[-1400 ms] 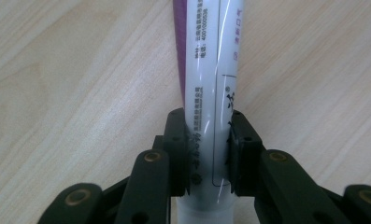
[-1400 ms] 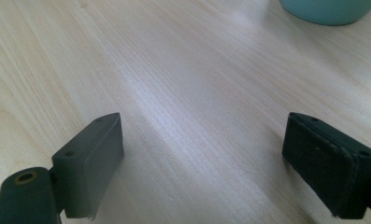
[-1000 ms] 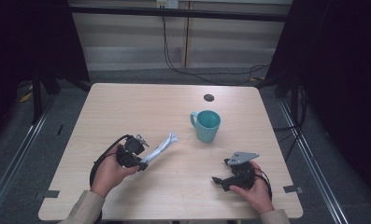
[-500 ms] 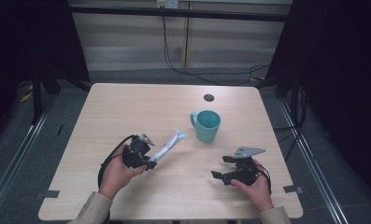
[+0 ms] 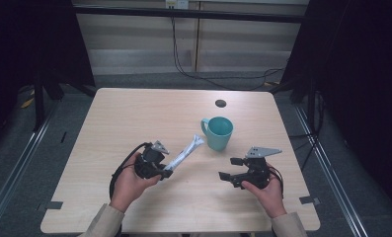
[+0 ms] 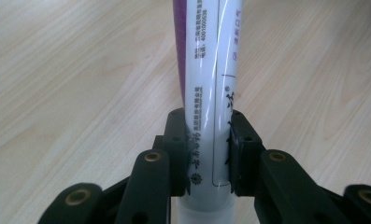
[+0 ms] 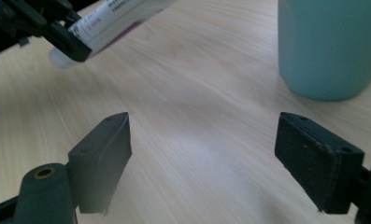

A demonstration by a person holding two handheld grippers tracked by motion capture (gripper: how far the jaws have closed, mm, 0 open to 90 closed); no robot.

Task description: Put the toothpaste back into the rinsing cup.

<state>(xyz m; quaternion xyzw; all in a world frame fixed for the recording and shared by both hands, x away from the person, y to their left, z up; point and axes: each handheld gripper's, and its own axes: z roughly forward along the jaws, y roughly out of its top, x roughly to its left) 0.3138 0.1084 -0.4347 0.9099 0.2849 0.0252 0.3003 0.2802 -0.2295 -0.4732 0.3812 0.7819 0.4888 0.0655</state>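
- While your left gripper [image 5: 160,170] pinches the white tube [image 5: 184,153] near its cap end, the tube juts up and to the right, its crimped tip close to the teal mug [image 5: 218,133] but not touching it.
- Your right gripper [image 5: 231,168] has its jaws spread with nothing between them; they have just been closing a little. It sits right of the tube, near the table's [image 5: 134,113] near edge.
- Judging by this, you are mid-carry: the tube looks bound for the mug.
- Next, lift the tip above the rim, then tilt the tube upright.
- Room is wide on the far left; the mug stands well clear of every edge.
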